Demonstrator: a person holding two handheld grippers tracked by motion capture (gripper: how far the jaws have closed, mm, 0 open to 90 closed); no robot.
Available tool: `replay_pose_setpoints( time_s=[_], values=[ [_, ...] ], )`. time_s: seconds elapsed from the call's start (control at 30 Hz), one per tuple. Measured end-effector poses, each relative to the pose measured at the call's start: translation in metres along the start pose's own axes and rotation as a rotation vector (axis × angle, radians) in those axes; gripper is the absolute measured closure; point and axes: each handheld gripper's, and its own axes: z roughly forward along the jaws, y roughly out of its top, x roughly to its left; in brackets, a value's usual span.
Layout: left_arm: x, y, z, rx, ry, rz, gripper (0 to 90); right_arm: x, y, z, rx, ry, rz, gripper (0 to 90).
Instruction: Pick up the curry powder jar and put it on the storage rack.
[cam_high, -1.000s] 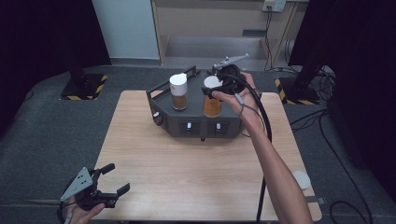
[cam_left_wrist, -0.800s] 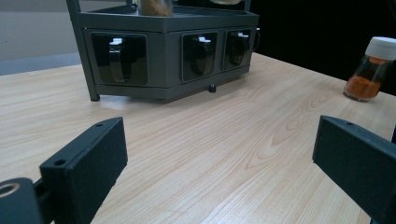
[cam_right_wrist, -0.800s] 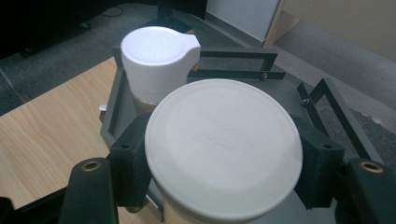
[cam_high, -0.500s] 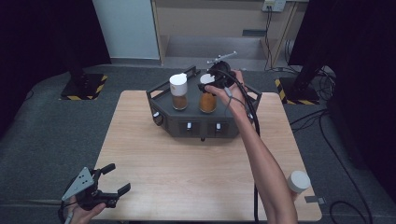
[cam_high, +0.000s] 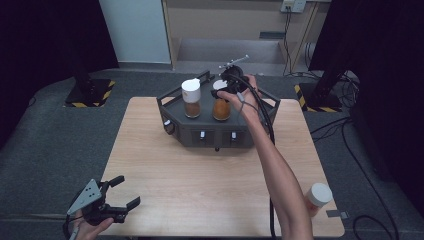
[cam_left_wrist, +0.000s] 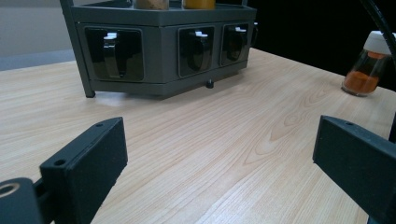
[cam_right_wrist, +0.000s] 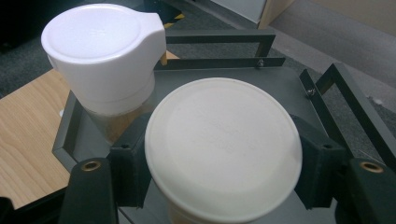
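On the rack (cam_high: 176, 102), the hand hides the right gripper (cam_right_wrist: 223, 186), which pinches the jar (cam_right_wrist: 223, 154); the left gripper (cam_high: 116, 194) is spread wide.

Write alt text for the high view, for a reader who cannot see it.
The right gripper is shut on a white-capped jar of orange spice on a dark grey rack at the far side of a wooden table, beside a jar of brown spice. The left gripper rests open at the near left corner; a third jar stands near right.

Even overhead light on the table (cam_high: 210, 175), dark surroundings, soft shadows, close-ups slightly blurred.
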Motion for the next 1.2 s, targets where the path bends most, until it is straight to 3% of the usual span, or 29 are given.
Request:
replay_pose_setpoints(
  time_s=[0.4, 0.57, 0.6, 0.77, 1.2],
  values=[
    [0.0, 0.0, 0.0, 0.0, -0.007, 0.0, 1.7, -0.002, -0.004, 0.004, -0.012, 0.0, 0.028, 33.3],
    [0.0, 0.001, 0.0, 0.002, -0.006, 0.001, 1.8, -0.006, -0.011, 0.004, -0.046, 0.018, 0.049, 30.9],
    [0.0, 0.0, 0.0, 0.001, -0.007, -0.001, 1.7, -0.003, -0.013, 0.002, -0.063, -0.006, 0.062, 21.2],
    [0.0, 0.001, 0.0, 0.001, -0.007, 0.004, 1.8, -0.003, -0.021, -0.008, -0.129, -0.03, 0.091, 10.2],
    [-0.002, 0.001, 0.001, 0.0, -0.005, 0.006, 1.8, 0.0, -0.034, -0.043, -0.194, -0.029, 0.091, 6.7]
  ],
)
